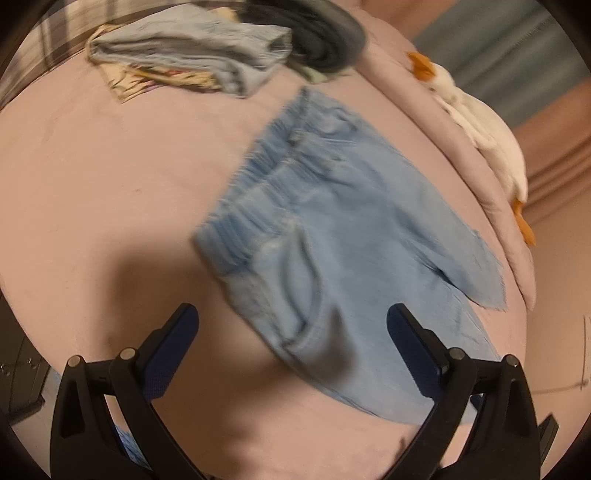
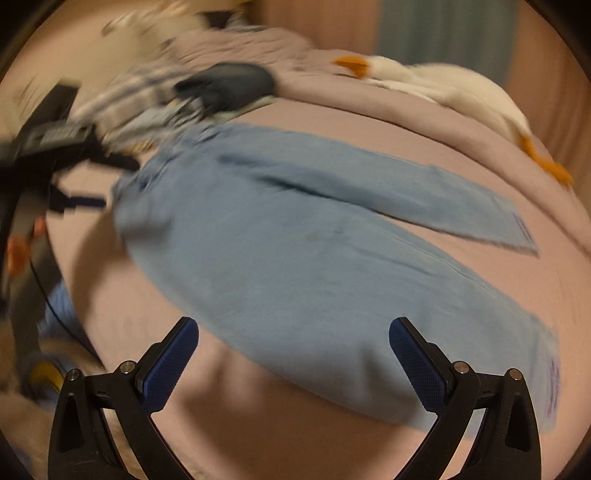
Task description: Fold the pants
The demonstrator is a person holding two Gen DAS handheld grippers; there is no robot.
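Note:
Light blue denim pants [image 1: 325,236] lie spread flat on a pink bed sheet [image 1: 92,177]. In the left wrist view the elastic waistband is toward the upper left and the legs run to the lower right. My left gripper [image 1: 291,325] is open and empty, hovering above the hip area. In the right wrist view the pants [image 2: 295,258] show both legs fanning right, hems at the far right. My right gripper [image 2: 293,338] is open and empty above the near leg. The left gripper [image 2: 55,147] shows blurred at the far left there.
A pile of folded clothes [image 1: 192,48] lies at the head of the bed, with a dark garment [image 1: 328,33] beside it. A white plush goose with orange beak and feet [image 1: 480,125] lies along the bed's right edge, also seen in the right wrist view [image 2: 443,88].

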